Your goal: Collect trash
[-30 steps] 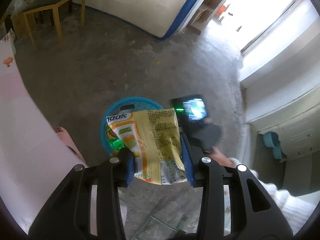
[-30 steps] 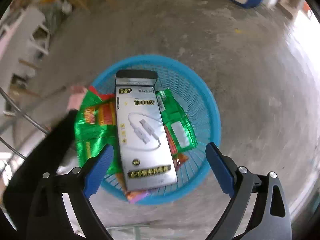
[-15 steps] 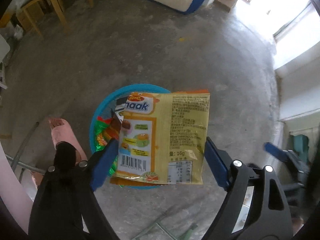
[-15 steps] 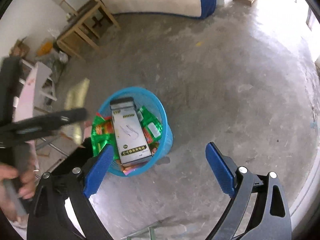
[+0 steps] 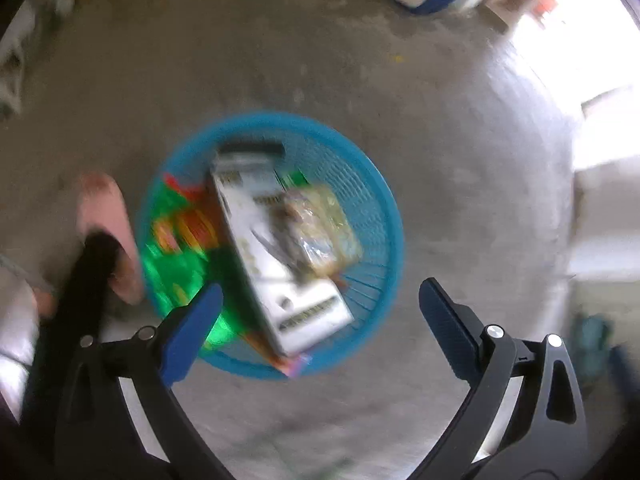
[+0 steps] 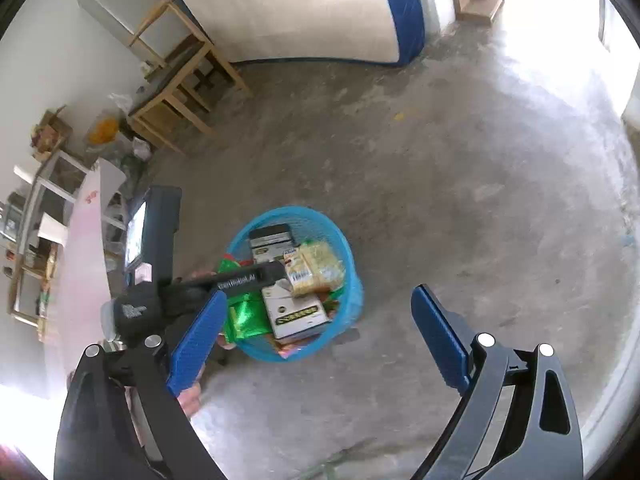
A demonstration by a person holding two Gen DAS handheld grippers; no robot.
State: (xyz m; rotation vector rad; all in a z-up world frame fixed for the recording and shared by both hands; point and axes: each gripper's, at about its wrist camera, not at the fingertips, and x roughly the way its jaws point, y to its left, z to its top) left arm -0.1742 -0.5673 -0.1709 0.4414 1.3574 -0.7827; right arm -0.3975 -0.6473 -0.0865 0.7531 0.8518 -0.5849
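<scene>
- The blue basket (image 5: 384, 216) sits on the concrete floor (image 5: 460, 128) just ahead of the left gripper (image 5: 316, 316); one basket.
- One white box (image 5: 276, 256) lies in it, long axis running from the gripper's near side to the far rim.
- The yellow snack packet (image 5: 320, 224), pinched by the left gripper a second ago, now lies in the basket, right of the box.
- Left gripper is now spread and empty.
- Right gripper (image 6: 316, 340), also spread, sits farther back from the basket than before.
</scene>
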